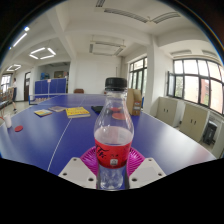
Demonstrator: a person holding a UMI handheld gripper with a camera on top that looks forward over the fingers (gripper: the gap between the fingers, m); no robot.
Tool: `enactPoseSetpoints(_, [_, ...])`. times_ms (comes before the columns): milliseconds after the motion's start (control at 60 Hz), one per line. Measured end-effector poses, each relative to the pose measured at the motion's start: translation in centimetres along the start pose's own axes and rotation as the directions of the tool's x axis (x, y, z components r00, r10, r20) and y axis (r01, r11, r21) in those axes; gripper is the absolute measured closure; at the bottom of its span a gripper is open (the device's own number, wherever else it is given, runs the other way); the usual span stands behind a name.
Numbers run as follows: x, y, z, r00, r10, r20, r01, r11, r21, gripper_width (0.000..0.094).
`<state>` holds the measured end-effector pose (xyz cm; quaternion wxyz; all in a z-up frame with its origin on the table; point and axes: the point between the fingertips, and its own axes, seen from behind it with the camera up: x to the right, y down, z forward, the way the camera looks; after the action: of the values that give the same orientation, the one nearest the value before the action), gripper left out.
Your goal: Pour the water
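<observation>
On the blue table (60,140), from the left: one small red item (17,128), then two yellow books (77,112) lying flat. One clear water bottle (113,135), black-capped with a red label, stands upright between the fingers of the gripper (112,172), which clamp its lower body. Beige chairs (192,120) line the windows at right

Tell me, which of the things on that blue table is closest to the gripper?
The clear plastic bottle with the red label and dark cap: it stands upright between the gripper fingers, whereas the yellow sheets lie far beyond on the blue table.
</observation>
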<state>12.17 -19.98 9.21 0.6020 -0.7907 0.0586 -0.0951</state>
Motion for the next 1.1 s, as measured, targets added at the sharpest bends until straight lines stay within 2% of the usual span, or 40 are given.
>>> enactPoseSetpoints(117, [-0.1, -0.8, 0.1, 0.998, -0.021, -0.052, 0.021, 1.0, 0.004, 0.0619])
enactPoseSetpoints(217, [0.2, -4.1, 0.1, 0.99, -0.076, -0.122, 0.08, 0.996, 0.027, 0.062])
enactPoseSetpoints(350, [-0.6, -12.6, -0.6, 0.943, -0.204, -0.265, 0.229, 0.971, 0.068, 0.0623])
enactPoseSetpoints(467, [-5.6, -22.2, -1.2, 0.845, -0.336, -0.417, 0.409, 0.907, 0.1, 0.0618])
enactPoseSetpoints(500, [-6.6, -26.5, -1.9, 0.806, -0.383, -0.451, 0.474, 0.874, 0.106, 0.0619])
enactPoseSetpoints(633, [-17.8, -36.8, -2.7, 0.565, -0.58, -0.587, 0.763, 0.638, 0.104, 0.0619])
enactPoseSetpoints(733, [-29.5, -41.0, -1.3, 0.336, -0.701, -0.63, 0.926, 0.369, 0.084, 0.0618])
enactPoseSetpoints(867, [-46.5, -41.8, -0.3, -0.01, -0.755, -0.655, 0.991, -0.096, 0.097, 0.0617])
enactPoseSetpoints(983, [-58.3, -35.9, 2.1, -0.263, -0.73, -0.631, 0.9, -0.421, 0.112, 0.0617])
enactPoseSetpoints(1100, [-66.1, -30.2, 3.8, -0.462, -0.64, -0.613, 0.75, -0.651, 0.114, 0.0619])
